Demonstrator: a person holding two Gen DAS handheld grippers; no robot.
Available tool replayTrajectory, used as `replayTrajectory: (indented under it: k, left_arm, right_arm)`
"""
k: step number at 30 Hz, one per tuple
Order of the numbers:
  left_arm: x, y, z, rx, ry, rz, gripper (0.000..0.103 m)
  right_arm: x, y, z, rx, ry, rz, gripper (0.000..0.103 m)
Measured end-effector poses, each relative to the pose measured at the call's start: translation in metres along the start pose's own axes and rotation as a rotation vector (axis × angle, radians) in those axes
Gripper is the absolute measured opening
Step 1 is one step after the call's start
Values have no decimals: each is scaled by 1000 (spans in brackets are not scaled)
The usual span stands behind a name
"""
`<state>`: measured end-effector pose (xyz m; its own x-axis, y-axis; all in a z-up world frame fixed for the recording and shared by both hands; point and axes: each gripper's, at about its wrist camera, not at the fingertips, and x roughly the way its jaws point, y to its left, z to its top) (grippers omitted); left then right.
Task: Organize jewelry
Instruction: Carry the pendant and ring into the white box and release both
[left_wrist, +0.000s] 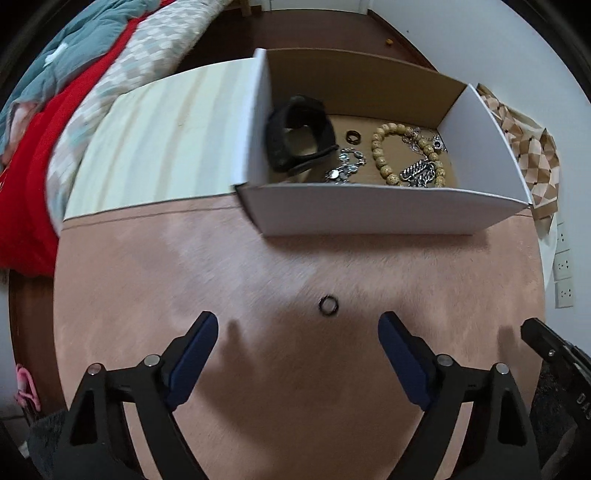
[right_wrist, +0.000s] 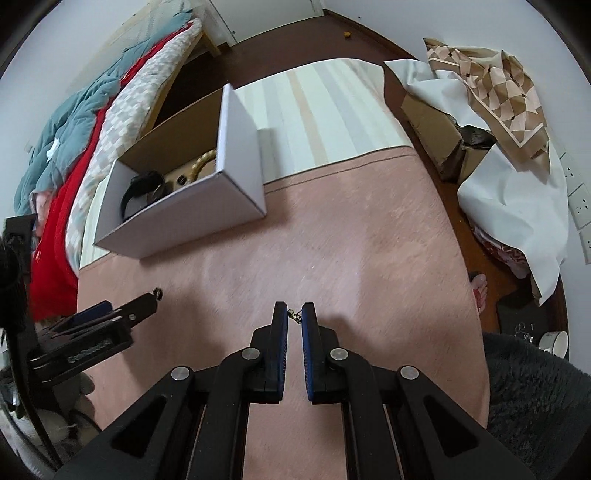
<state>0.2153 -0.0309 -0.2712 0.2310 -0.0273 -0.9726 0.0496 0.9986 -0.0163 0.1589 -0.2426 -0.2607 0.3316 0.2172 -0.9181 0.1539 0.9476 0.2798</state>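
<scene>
Left wrist view: left tool (left_wrist: 298, 323) points steeply down over the pink tabletop (left_wrist: 184, 280), fingers spread wide, nothing between the pads. A small dark ring (left_wrist: 328, 305) lies on the tabletop just beyond the tips, slightly right of centre. Farther off stands a white cardboard box (left_wrist: 369, 212) holding a black strap (left_wrist: 297, 134), a beaded bracelet (left_wrist: 388, 147) and metal chains (left_wrist: 345, 168).

Right wrist view: right tool (right_wrist: 294, 314) also points steeply down, jaws nearly closed, pinching a small gold-coloured chain piece (right_wrist: 294, 314) at the tips, above the tabletop. The box sits far left.
</scene>
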Motion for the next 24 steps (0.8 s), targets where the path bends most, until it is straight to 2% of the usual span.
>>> replayTrajectory:
  k: [1,3,4,5,6,9,17,24]
  left_arm:
    - [4,-3,2,13,4,1,76]
    - [9,-5,3,26,17,-3,56]
    - [12,-7,3,34,26,-6,49]
    - [11,-8,3,41,16,1,43]
    - [10,-10,2,46,14,-3,32]
    - [9,-12,3,50,9,-17,10]
    - [-1,-19,8,67,-16,-26,9]
    - [-56,-22,8,89,-121,-33,9]
  right_arm:
    - [0,-3,1,5,-2,1,8]
    - [0,-5,5,14,-4,2,8]
    - [1,-4,5,16,-6,1,8]
    - [1,-4,6,19,-7,2,8]
    - [1,-4,7,21,-9,3,8]
    - [1,-1,8,18,-13,2,8]
    - [-7,3,7,12,-24,11,8]
    - [-32,14,15,-4,-68,47,8]
